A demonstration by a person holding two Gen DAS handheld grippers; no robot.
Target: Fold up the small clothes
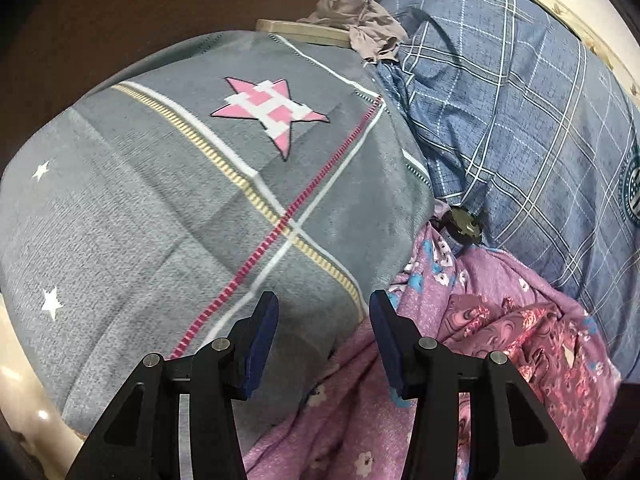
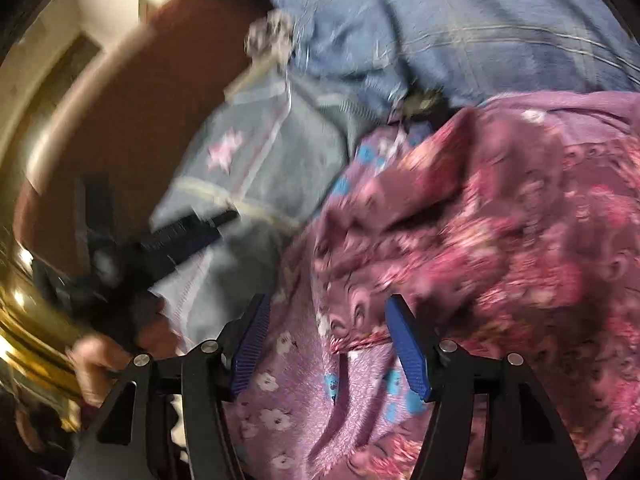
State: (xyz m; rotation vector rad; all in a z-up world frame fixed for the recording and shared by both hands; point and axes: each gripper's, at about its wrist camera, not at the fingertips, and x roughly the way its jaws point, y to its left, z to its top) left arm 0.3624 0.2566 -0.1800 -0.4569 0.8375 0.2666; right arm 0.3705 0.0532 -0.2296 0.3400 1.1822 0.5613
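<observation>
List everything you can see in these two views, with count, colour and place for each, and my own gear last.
Grey sheet: one, grey with a pink star, stripes and small white stars, spread on the left.
Blue plaid cloth: one, blue with pale lines, upper right.
Floral cloth: purple and pink flowered fabric, bunched at lower right; piece count unclear.
Beige garment: one, taupe, crumpled at the top on a pale board.
Dark round object: one, between the blue and floral cloth; unclear what.
Left gripper: fingers apart, nothing between.
Right gripper: fingers apart over the floral cloth.
</observation>
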